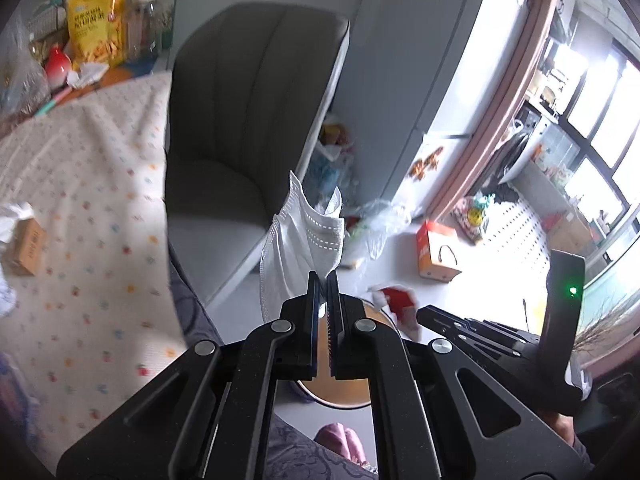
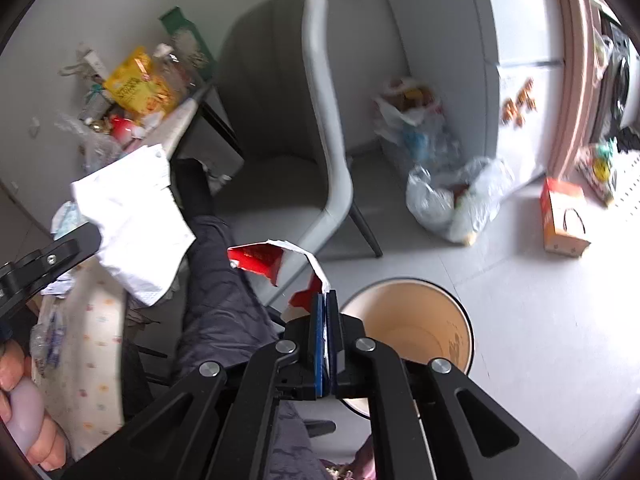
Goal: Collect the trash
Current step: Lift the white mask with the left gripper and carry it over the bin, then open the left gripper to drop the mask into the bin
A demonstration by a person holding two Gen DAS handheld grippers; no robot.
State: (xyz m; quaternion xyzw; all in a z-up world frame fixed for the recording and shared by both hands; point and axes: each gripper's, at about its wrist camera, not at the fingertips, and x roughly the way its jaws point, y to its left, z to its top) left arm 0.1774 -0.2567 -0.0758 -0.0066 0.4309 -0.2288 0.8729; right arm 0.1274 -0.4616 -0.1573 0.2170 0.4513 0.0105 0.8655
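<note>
My left gripper (image 1: 323,278) is shut on a white face mask (image 1: 298,236), held up in the air beside the table edge; the mask also shows in the right wrist view (image 2: 134,216). My right gripper (image 2: 325,296) is shut on a torn red and white wrapper (image 2: 276,264), held just left of the open bin (image 2: 416,328), a round bin with a tan inside standing on the floor. The wrapper (image 1: 398,300) and the bin's rim (image 1: 340,396) show below my left gripper. The right gripper's body (image 1: 480,328) lies at the lower right.
A grey chair (image 1: 248,120) stands ahead by the table with a dotted cloth (image 1: 80,184). A small box (image 1: 28,246), crumpled tissue (image 1: 86,74) and snack bags (image 1: 98,20) lie on the table. Clear plastic bags (image 2: 452,196) and an orange box (image 2: 562,216) sit on the floor.
</note>
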